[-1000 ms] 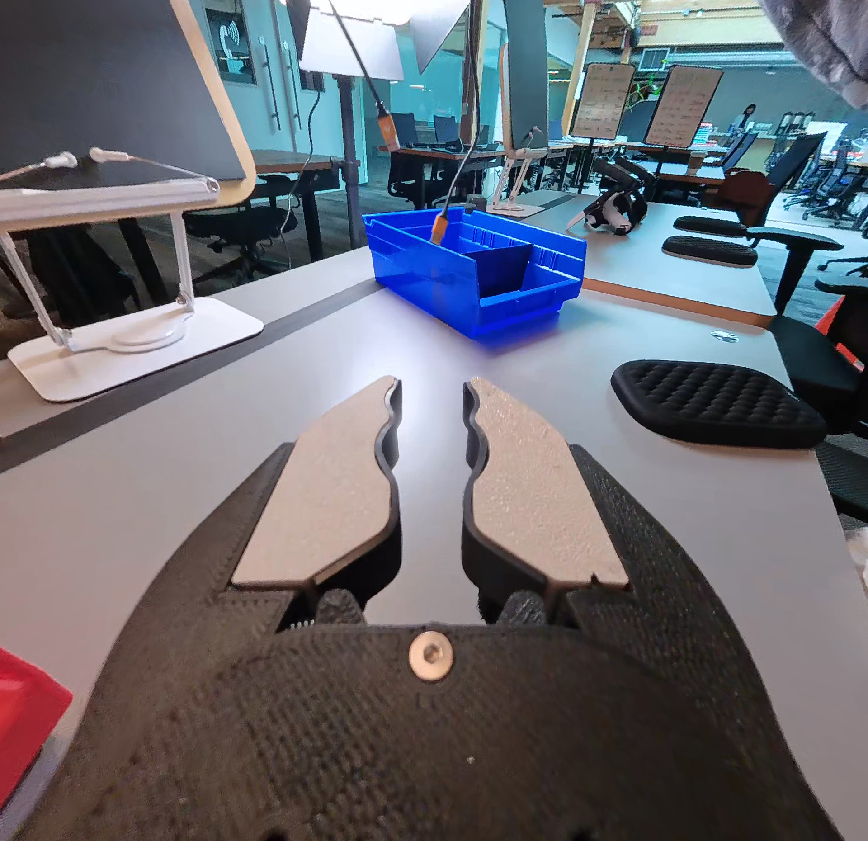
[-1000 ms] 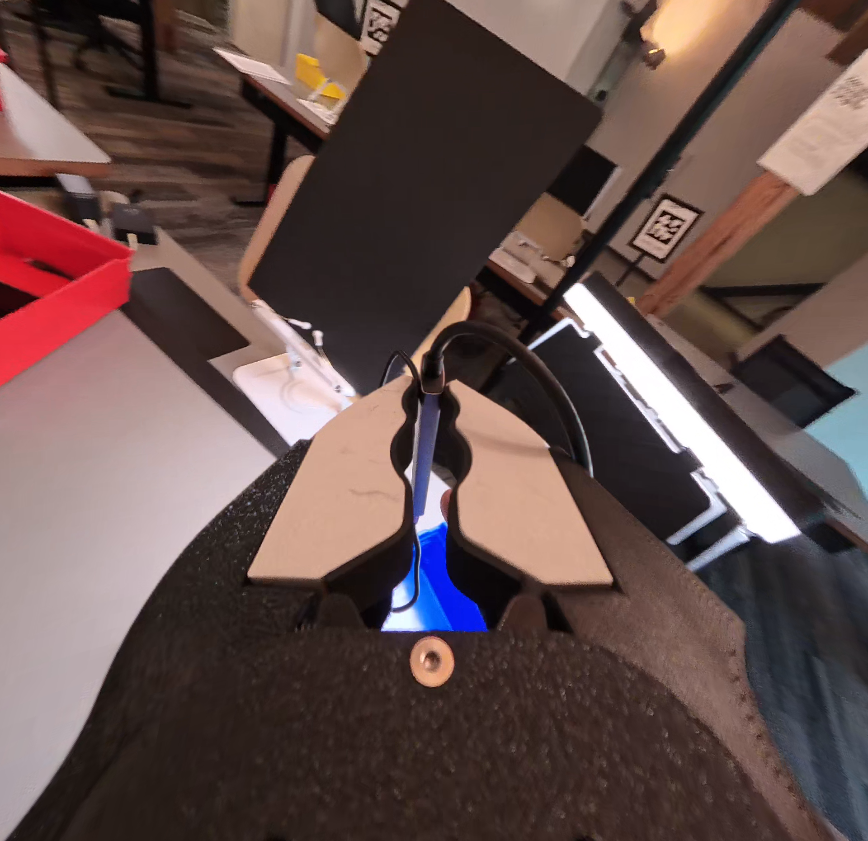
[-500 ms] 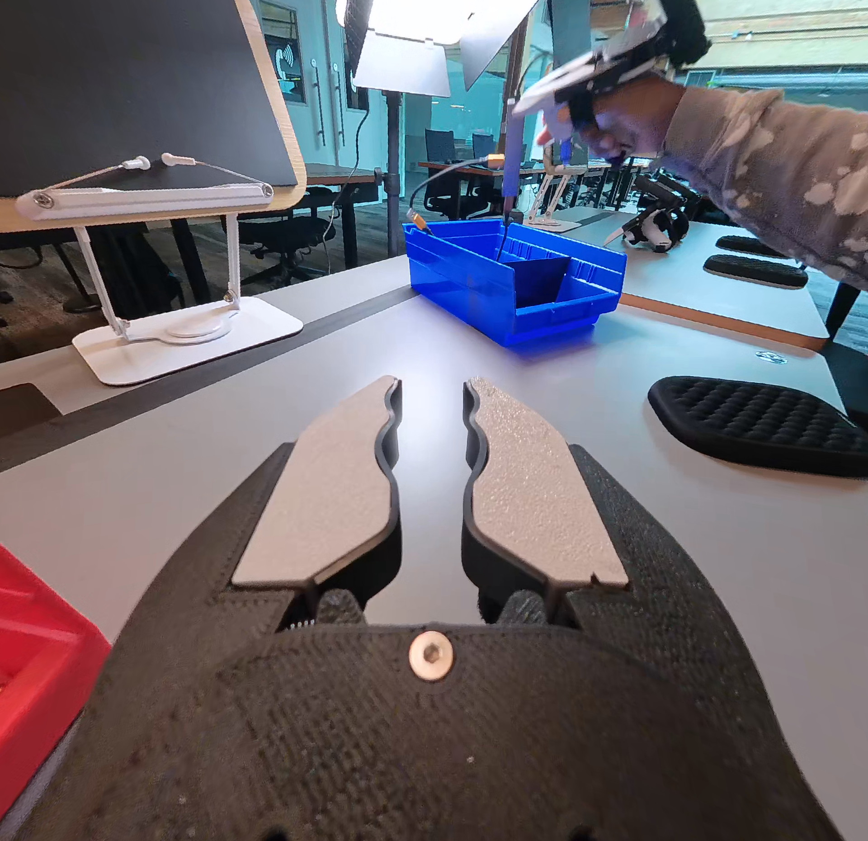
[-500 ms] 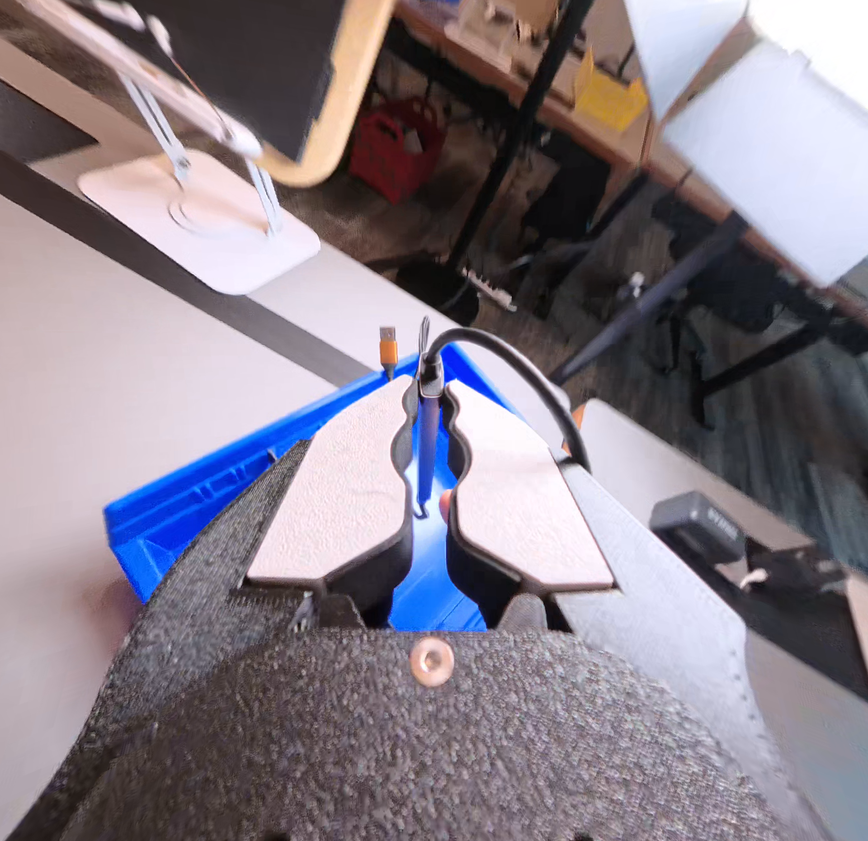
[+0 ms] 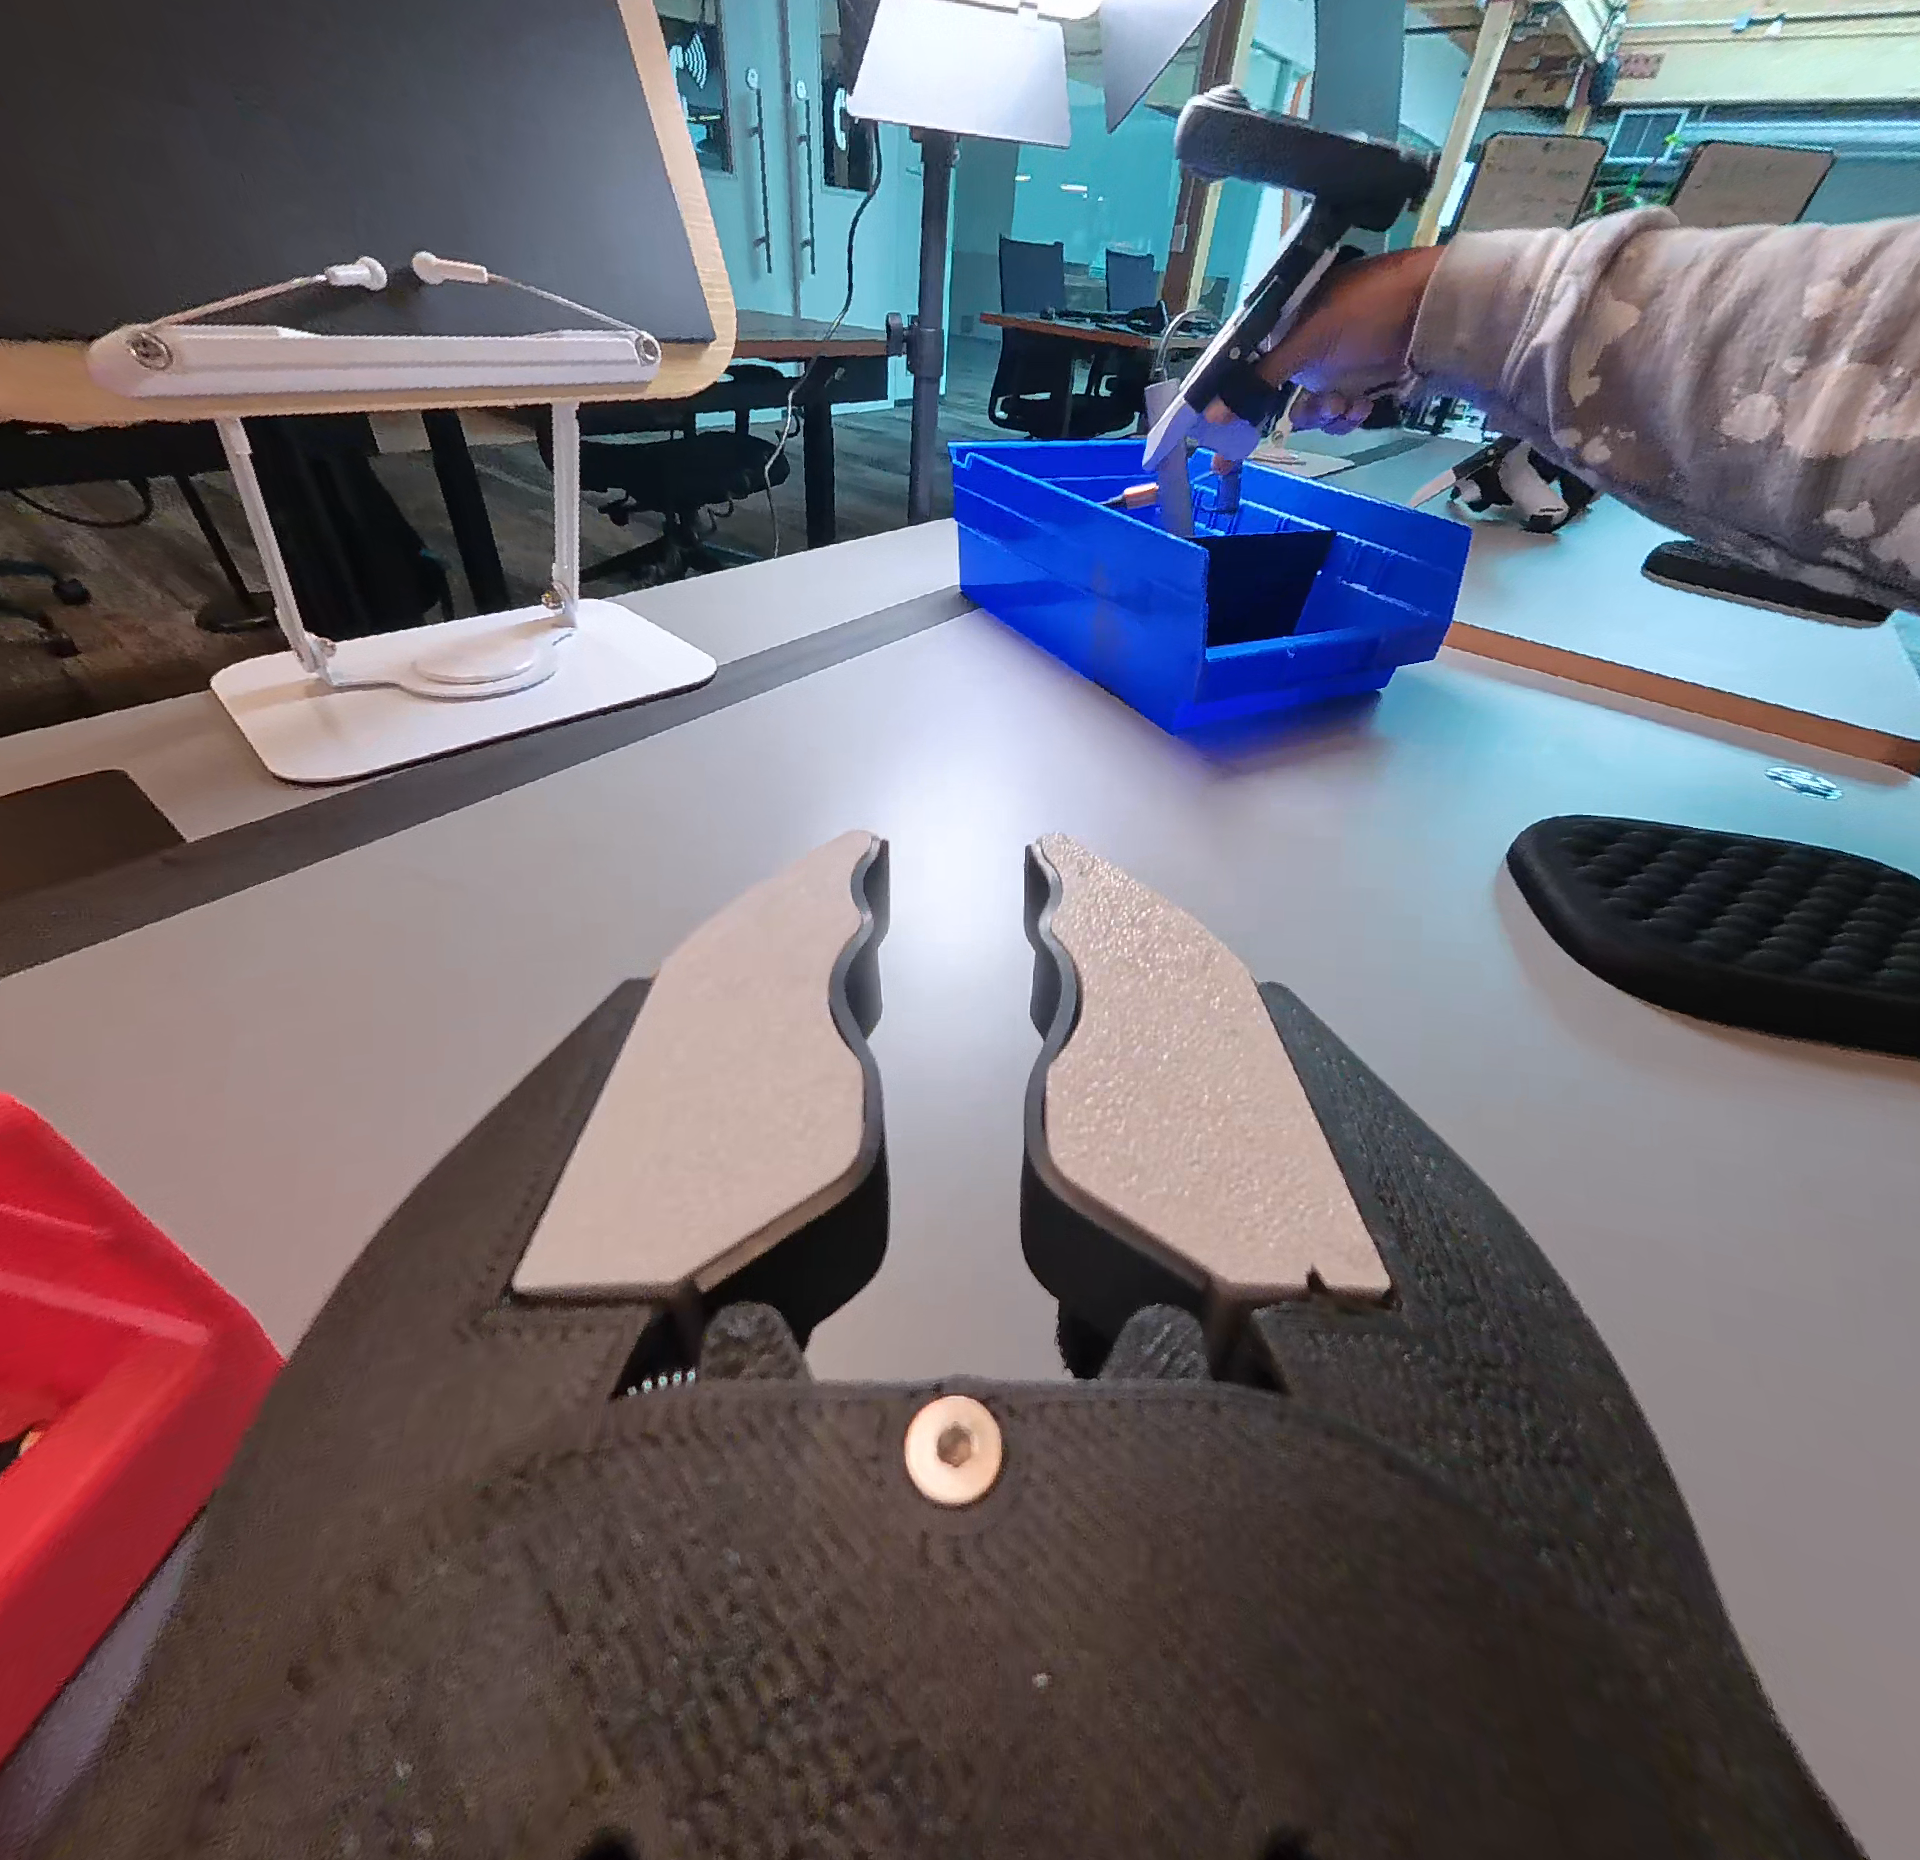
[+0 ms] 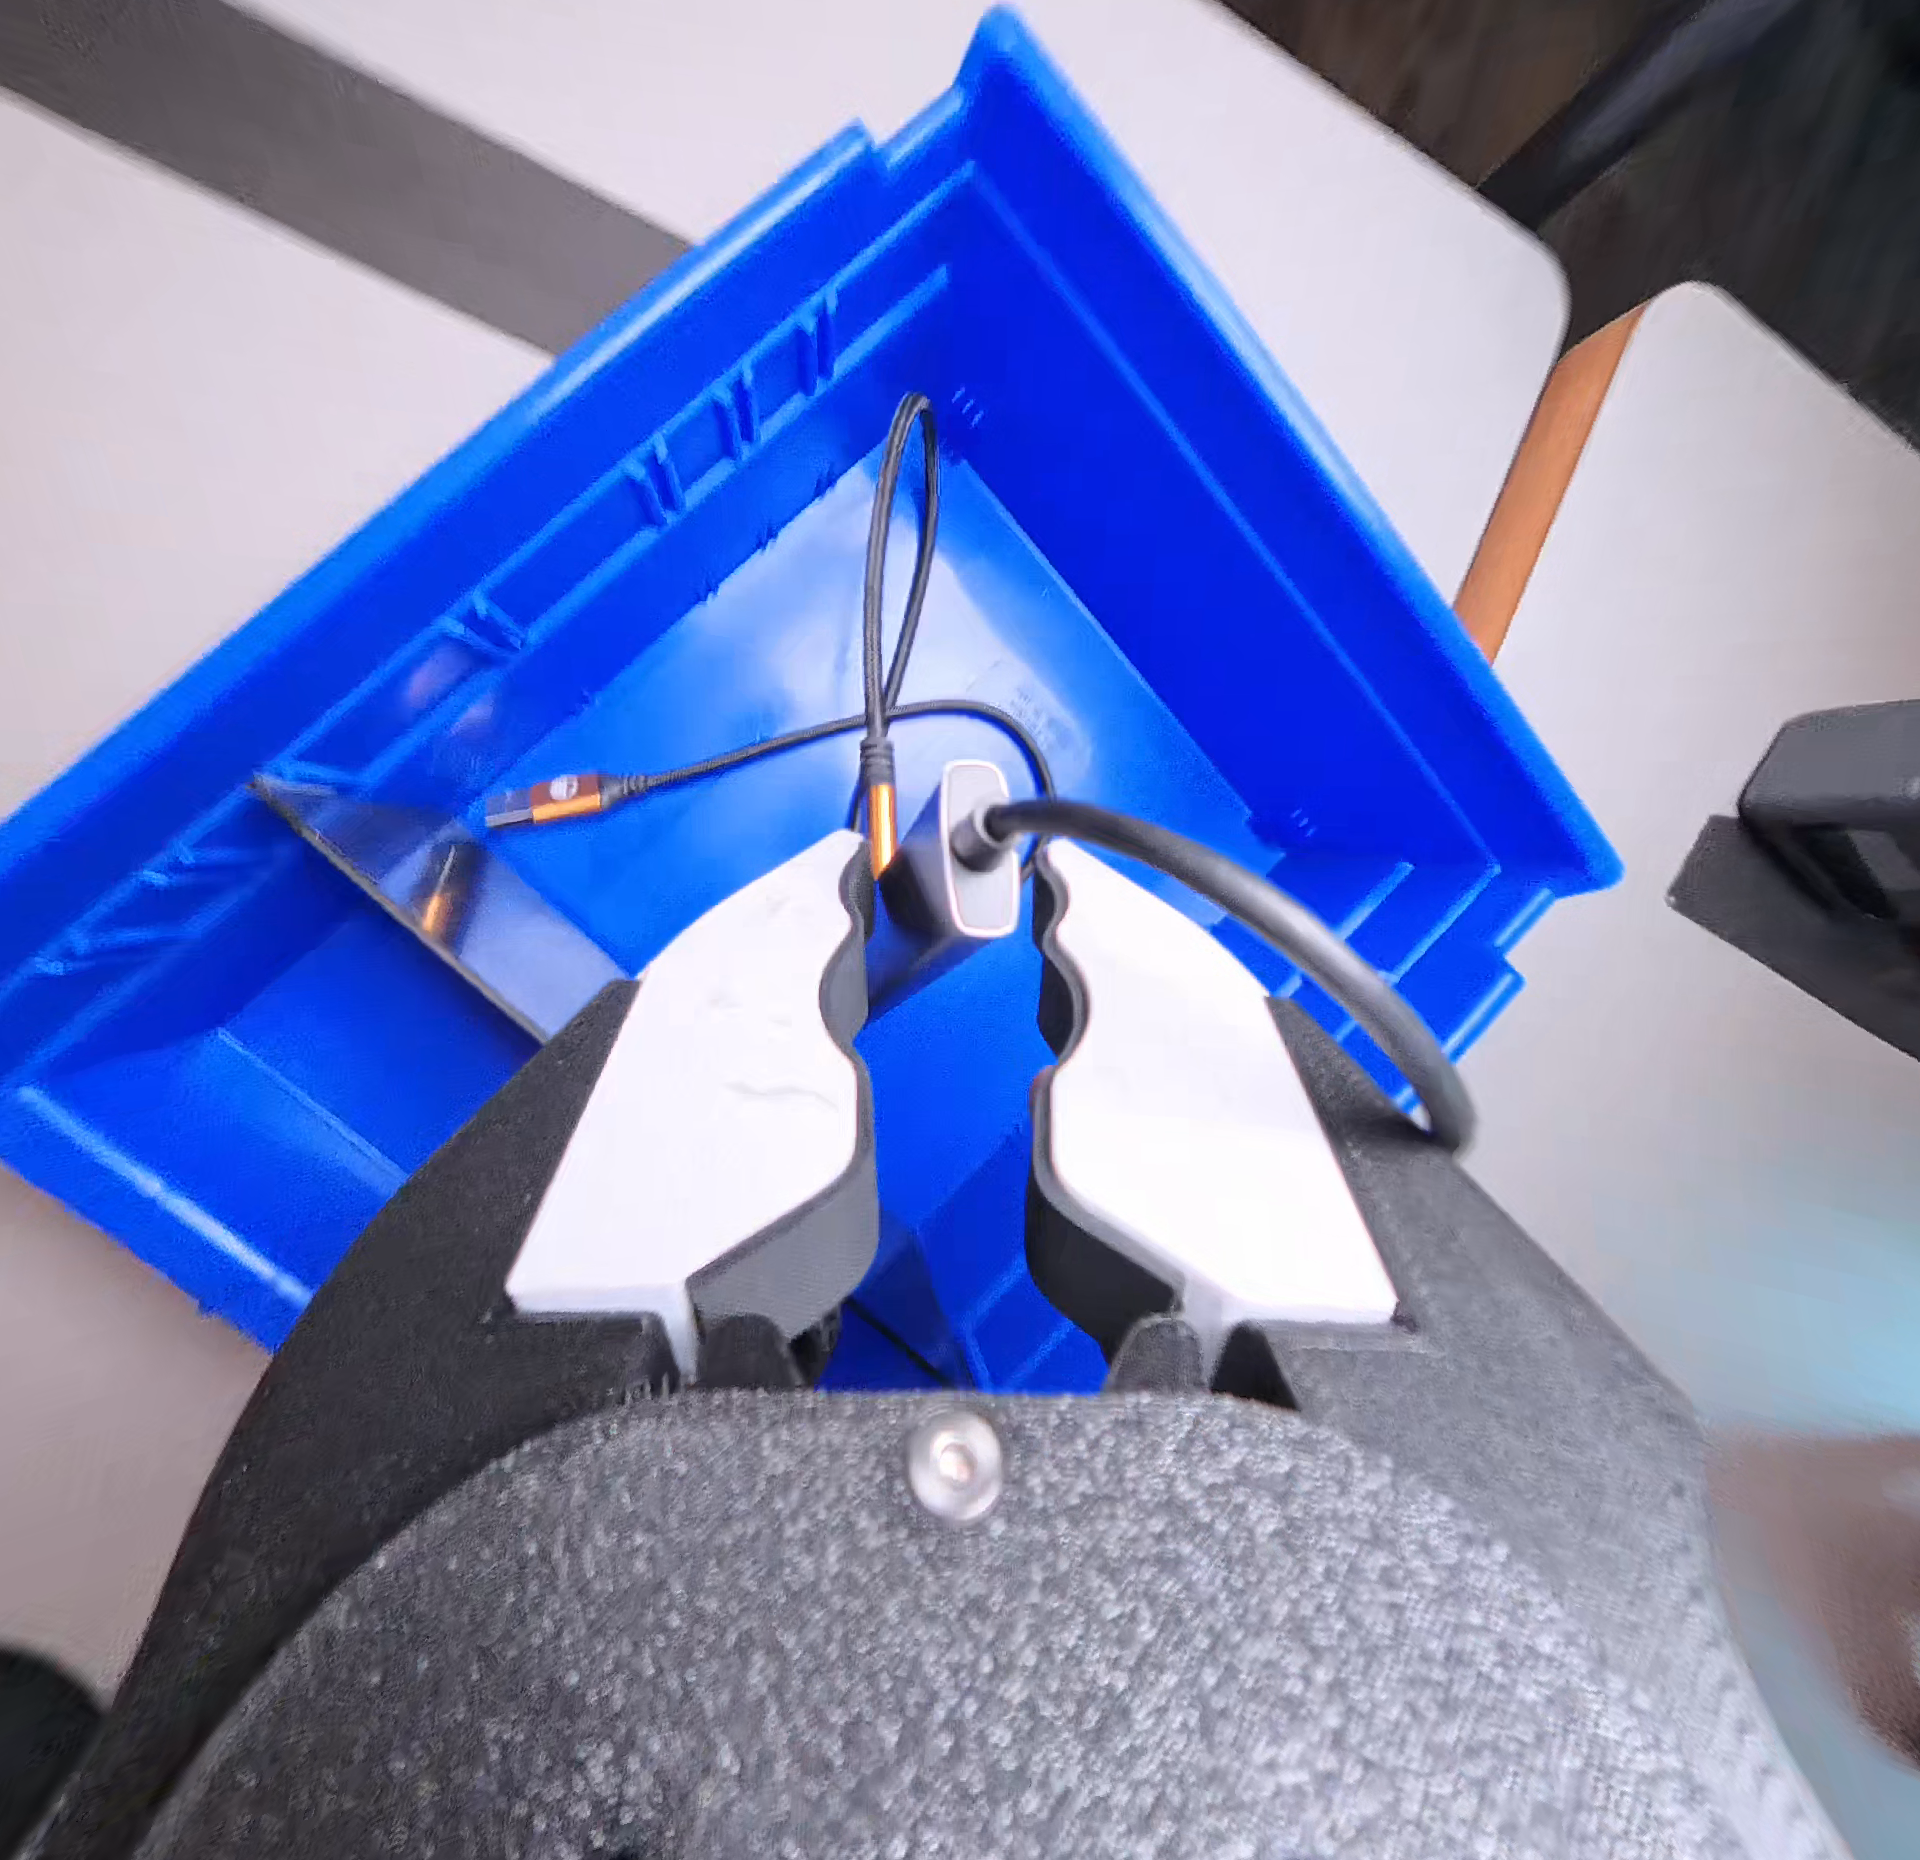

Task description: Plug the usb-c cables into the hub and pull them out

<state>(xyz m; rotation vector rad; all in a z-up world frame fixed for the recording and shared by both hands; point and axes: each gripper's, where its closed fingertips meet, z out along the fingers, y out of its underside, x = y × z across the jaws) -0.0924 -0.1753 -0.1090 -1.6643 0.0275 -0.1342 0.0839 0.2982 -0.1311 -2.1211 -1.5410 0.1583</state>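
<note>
Though wide, right tool (image 6: pixel 948 860) around hub (image 6: pixel 982 880)

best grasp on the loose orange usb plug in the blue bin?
Grip the orange plug across its long sides, coming straight down from above. It seems to lie flat on the floor of the blue bin, with its cable trailing off one end and open floor on both sides. The black divider sits close, so stay clear of it.

Left gripper (image 5: pixel 956 875): pale grey wavy-edged fingers (image 5: pixel 727 1083), textured black body, silver screw (image 5: pixel 953 1447); mottled grey sleeve (image 5: pixel 1683 376).
</note>
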